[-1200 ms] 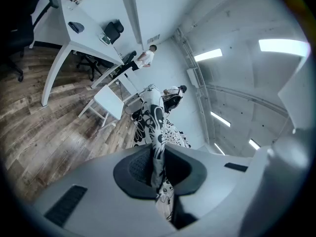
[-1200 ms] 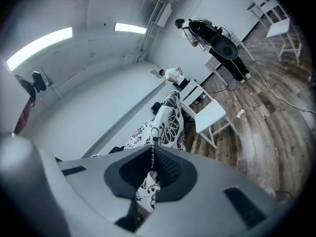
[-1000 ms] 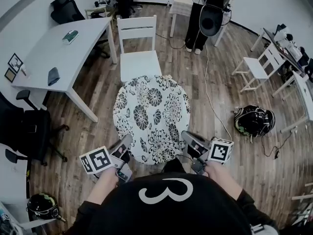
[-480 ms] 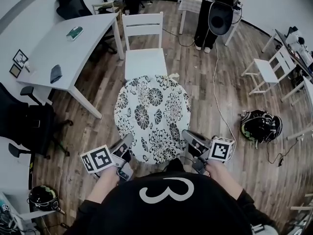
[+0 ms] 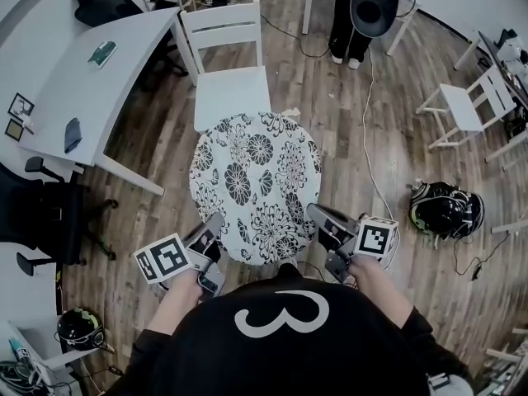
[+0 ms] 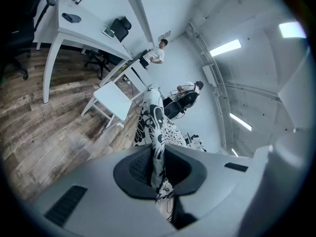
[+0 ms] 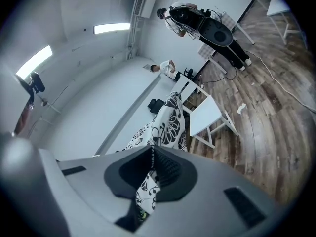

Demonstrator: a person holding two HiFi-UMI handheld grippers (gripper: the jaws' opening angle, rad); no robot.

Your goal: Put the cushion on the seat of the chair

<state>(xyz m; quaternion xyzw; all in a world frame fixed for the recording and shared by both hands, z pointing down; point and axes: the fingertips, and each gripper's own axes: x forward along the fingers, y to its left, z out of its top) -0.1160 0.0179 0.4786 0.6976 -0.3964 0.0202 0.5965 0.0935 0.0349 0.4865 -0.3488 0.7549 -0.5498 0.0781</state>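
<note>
A round white cushion (image 5: 256,186) with black flower print hangs flat in the air between my two grippers. My left gripper (image 5: 213,228) is shut on its near left edge, my right gripper (image 5: 318,219) shut on its near right edge. In the left gripper view the cushion (image 6: 154,127) runs edge-on out of the dark pads; the right gripper view shows the cushion (image 7: 165,127) pinched the same way. The white wooden chair (image 5: 229,89) stands just beyond the cushion's far edge, its seat (image 5: 231,97) bare and its slatted back farther away.
A white table (image 5: 91,81) with small items stands at the left, a black office chair (image 5: 41,217) beside it. A person (image 5: 363,15) stands at the back. A second white chair (image 5: 466,106), a cable (image 5: 367,130) on the floor and a black helmet (image 5: 445,209) lie right.
The cushion and both grippers have travelled toward the white chair; its seat now lies just past the cushion's far edge. Both grips stay unchanged.
</note>
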